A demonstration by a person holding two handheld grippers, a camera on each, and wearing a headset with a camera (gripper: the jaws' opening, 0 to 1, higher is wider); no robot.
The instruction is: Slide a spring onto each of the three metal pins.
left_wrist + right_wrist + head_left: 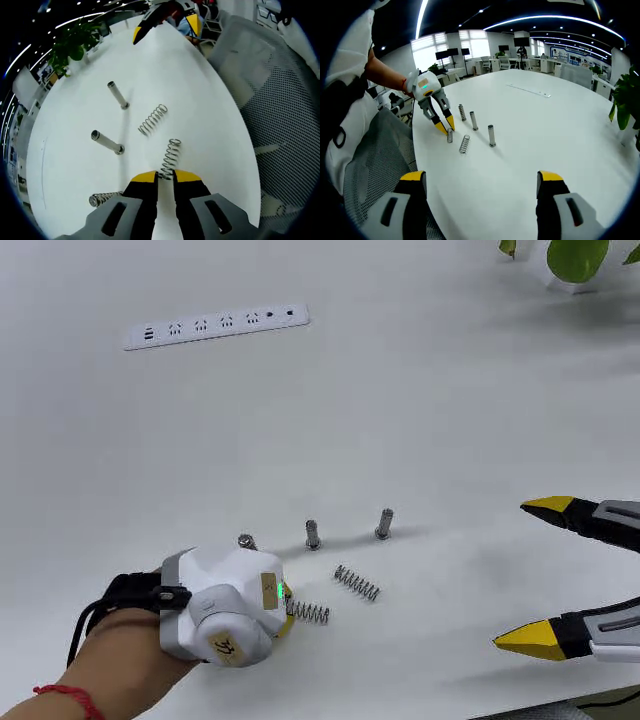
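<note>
Pinching near end of spring (170,156), lying toward 12 o'clock, in left gripper (166,175); holding right gripper (481,176) wide open.

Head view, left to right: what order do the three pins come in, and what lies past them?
Pin already wearing a spring → middle bare pin → right-hand bare pin → right gripper, jaws wide open.

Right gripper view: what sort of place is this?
Likely an open-plan office: a large white table, a mesh office chair beside it, and monitors under long ceiling light strips behind.
</note>
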